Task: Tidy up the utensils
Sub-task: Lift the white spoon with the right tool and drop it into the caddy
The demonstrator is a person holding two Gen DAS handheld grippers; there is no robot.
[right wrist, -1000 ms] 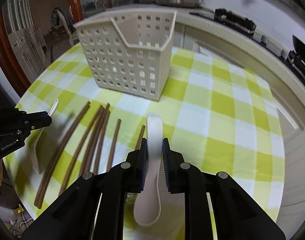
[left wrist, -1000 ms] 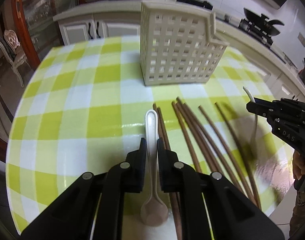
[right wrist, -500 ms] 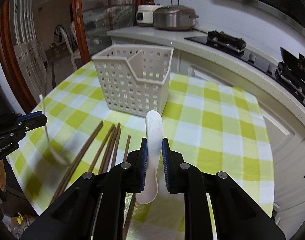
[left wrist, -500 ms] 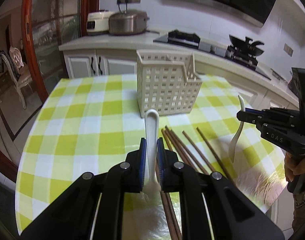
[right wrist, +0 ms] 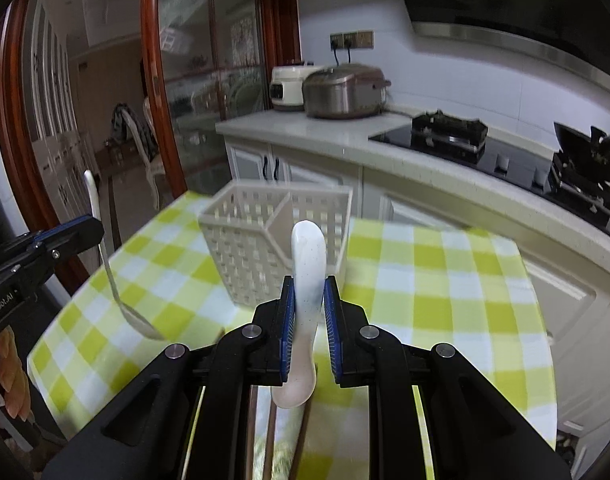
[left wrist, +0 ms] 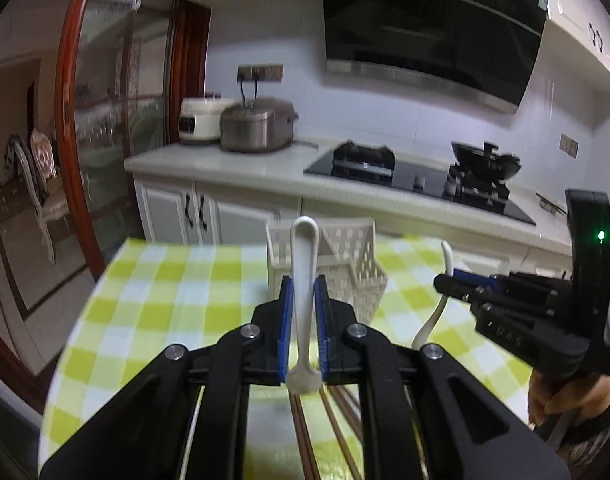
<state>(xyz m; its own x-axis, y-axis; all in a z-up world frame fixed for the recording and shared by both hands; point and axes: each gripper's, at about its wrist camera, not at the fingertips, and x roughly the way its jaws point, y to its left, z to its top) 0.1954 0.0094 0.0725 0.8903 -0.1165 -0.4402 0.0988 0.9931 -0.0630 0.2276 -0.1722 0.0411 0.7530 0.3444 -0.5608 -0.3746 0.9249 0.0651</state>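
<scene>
**Left gripper** (left wrist: 303, 300): clenched on the handle of a slim white spoon (left wrist: 303, 264). In the left wrist view the handle stands up at frame centre, its tip overlapping the basket behind; the bowl hangs at the lower centre, between the finger bases.

**Right gripper** (right wrist: 308, 304): clamped on a broader white spoon (right wrist: 308, 264), handle tip up at frame centre, bowl low between the fingers.

**Basket** (right wrist: 241, 240): white lattice utensil holder with a slanted inner divider, standing on the table at mid-frame, beyond both grippers.

**Table** (right wrist: 445, 280): round, green-and-white check cloth, filling the lower half of both views.

**Chopsticks** (left wrist: 337, 420): brown sticks lying on the cloth at the bottom centre of the left wrist view, seen only through gaps in the gripper frame.

**Step in hand (judged):** both spoons are clear of the table and held short of the basket; the carry to the basket appears under way, with no spoon yet inside.

**Next move calls for (judged):** bringing each spoon over the basket's open top, choosing one side of the divider, tipping the spoon to enter cleanly, then releasing. The two grippers need spacing so they do not crowd the same opening.

**Hidden or unclear:**
- Basket interior: contents cannot be told from here.
- Chopstick count: masked by the gripper bodies.
- Both views show motion blur on the cloth and basket.
- The person: only fingers on the gripper handles, at the frame edges.
</scene>
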